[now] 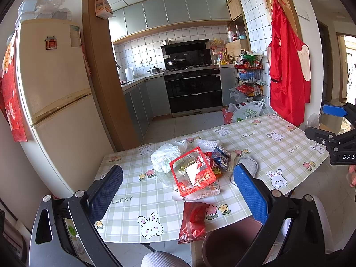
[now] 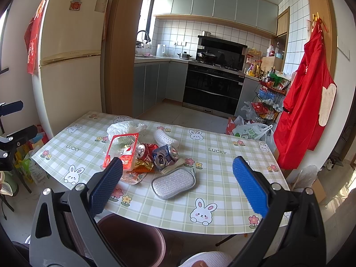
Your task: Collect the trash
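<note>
Trash pile (image 2: 142,153) mid-table (image 2: 222,171): cans, wrappers, white bag. One red wrapper (image 1: 193,221) overhangs the near edge, above a brown bin (image 2: 131,240) partly hidden under it. Left gripper (image 1: 178,187) and right gripper (image 2: 178,182) both spread wide, empty, above the near edge. Right half of table bare. Sponge (image 2: 173,183) beside the pile.

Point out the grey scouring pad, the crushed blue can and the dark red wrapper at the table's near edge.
grey scouring pad (image 2: 173,182), right wrist view, middle of its top face.
crushed blue can (image 2: 160,159), right wrist view, its round end.
dark red wrapper (image 1: 194,221), left wrist view, centre of the foil.
</note>
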`<state>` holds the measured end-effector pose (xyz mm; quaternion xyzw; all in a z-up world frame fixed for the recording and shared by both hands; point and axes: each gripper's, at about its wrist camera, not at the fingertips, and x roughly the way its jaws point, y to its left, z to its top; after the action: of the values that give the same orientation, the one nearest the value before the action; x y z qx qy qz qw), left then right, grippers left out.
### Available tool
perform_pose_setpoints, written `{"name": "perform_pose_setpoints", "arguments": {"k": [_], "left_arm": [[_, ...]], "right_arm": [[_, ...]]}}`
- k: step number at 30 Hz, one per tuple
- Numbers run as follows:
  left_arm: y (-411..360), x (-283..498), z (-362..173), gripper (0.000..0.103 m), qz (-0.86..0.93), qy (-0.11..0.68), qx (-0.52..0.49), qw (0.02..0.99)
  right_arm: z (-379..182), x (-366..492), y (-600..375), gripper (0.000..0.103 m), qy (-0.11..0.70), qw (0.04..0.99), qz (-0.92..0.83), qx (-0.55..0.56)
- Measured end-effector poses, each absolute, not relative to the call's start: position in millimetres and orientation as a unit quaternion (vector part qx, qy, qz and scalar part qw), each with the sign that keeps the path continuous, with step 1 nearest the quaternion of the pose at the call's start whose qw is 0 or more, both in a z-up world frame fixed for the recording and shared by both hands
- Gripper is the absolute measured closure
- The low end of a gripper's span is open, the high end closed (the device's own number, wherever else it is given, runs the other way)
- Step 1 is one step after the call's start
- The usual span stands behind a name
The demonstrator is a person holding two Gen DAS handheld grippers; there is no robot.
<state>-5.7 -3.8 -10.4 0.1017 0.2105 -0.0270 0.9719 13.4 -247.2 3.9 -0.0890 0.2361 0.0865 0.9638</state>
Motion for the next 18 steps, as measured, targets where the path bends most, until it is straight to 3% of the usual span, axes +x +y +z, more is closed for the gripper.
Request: {"name": "perform_pose_setpoints", "arguments": {"k": [18], "left_arm": [[-4.7, -6.3, -9.6, 0.005, -0.027, 0.211, 0.102, 0.972]], "right_arm": [[3.0, 14.2, -246.2, 0.006, 0.237, 0.963, 0.086, -0.089]]}}
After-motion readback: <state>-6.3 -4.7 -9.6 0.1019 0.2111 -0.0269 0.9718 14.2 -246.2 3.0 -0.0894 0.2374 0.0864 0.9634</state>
